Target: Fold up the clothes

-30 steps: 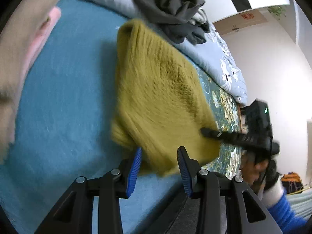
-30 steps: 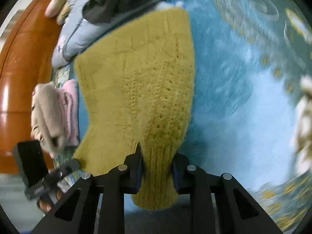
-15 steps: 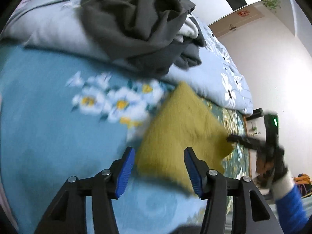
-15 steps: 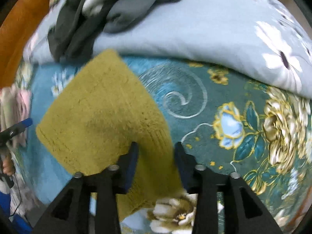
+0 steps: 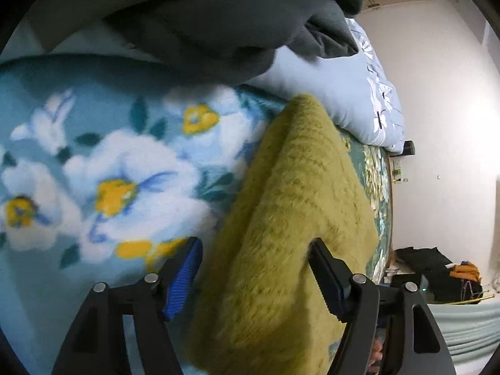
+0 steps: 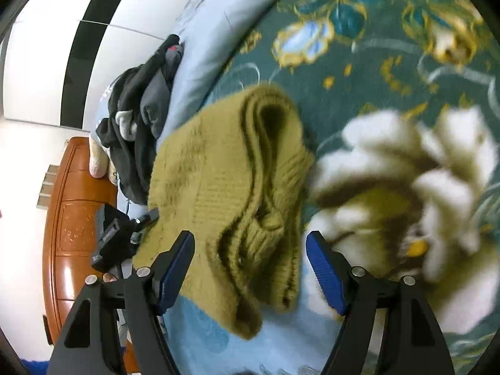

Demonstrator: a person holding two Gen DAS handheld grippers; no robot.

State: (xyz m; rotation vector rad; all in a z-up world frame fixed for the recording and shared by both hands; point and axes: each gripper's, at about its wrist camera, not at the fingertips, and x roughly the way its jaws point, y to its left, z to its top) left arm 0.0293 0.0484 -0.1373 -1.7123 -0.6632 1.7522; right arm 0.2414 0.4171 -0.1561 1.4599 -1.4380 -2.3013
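An olive-green knitted sweater (image 5: 290,218) lies folded on the flowered blue blanket (image 5: 103,168). My left gripper (image 5: 254,275) is open, its blue-padded jaws wide on either side of the sweater's near end. In the right wrist view the sweater (image 6: 228,193) shows its stacked folded layers and ribbed hem toward me. My right gripper (image 6: 250,268) is open too, jaws spread on either side of the hem, not closed on it. The left gripper's black body (image 6: 112,237) shows at the sweater's far side.
A heap of dark grey clothes (image 5: 218,22) lies on a pale blue quilt (image 5: 353,93) behind the sweater; it also shows in the right wrist view (image 6: 140,103). A brown wooden headboard (image 6: 72,231) is at the left. A white wall (image 5: 437,109) is beyond the bed's edge.
The right gripper, shut on the sweater a second ago, has opened and let it go. The sweater was swung over and now lies folded on the blanket. Both grippers have opened wider.
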